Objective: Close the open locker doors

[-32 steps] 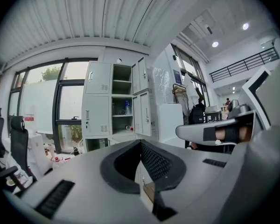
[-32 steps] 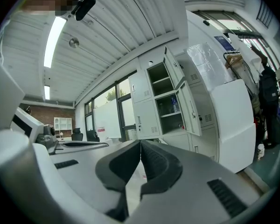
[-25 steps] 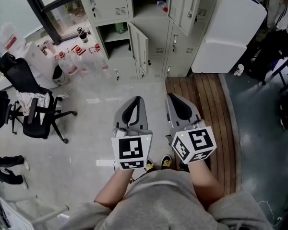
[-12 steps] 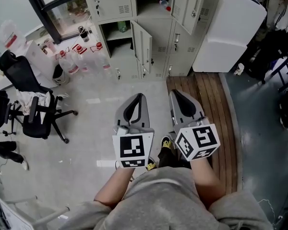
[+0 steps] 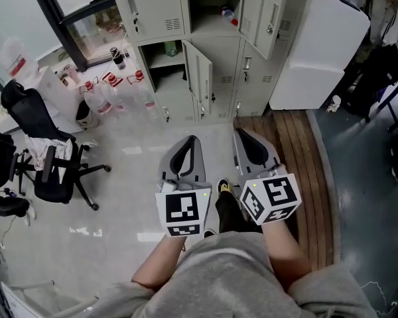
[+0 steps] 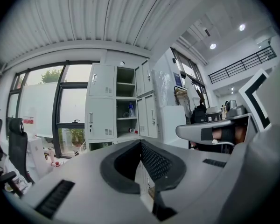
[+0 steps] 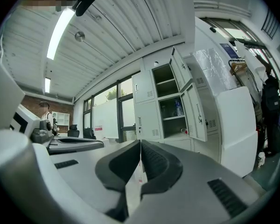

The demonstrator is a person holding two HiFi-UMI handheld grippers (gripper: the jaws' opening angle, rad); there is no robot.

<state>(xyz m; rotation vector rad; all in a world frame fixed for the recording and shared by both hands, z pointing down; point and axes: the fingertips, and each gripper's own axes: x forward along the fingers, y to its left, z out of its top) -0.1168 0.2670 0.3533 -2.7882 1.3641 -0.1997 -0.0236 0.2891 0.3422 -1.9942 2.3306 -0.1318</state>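
Black office chair (image 5: 53,167) is standing at nine o'clock of the person, and a cluster of clear water bottles (image 5: 116,91) is sitting at about eleven o'clock on the pale floor (image 5: 119,204). Pale grey lockers (image 5: 156,8) are filling the twelve o'clock position, well apart from both grippers. Two doors are hanging open. The lower door (image 5: 198,77) is swinging out toward the viewer. The upper door (image 5: 270,8), at one o'clock, is exposing a shelf with a bottle (image 5: 228,13) lying on it. A white cabinet (image 5: 318,52) is standing at two o'clock, just beside the lockers.

The left gripper (image 5: 190,143) is pointing toward twelve o'clock with its jaws pressed together and nothing between them. The right gripper (image 5: 240,136), just beside it, is likewise holding its jaws together on nothing. Neither is touching a door.

The step in hand appears to be the approach. The next move probably calls for walking within reach, setting a gripper against the outer face of the lower door near its free edge, and pushing toward twelve o'clock until the door is sitting flush. The upper door is awaiting the same treatment.
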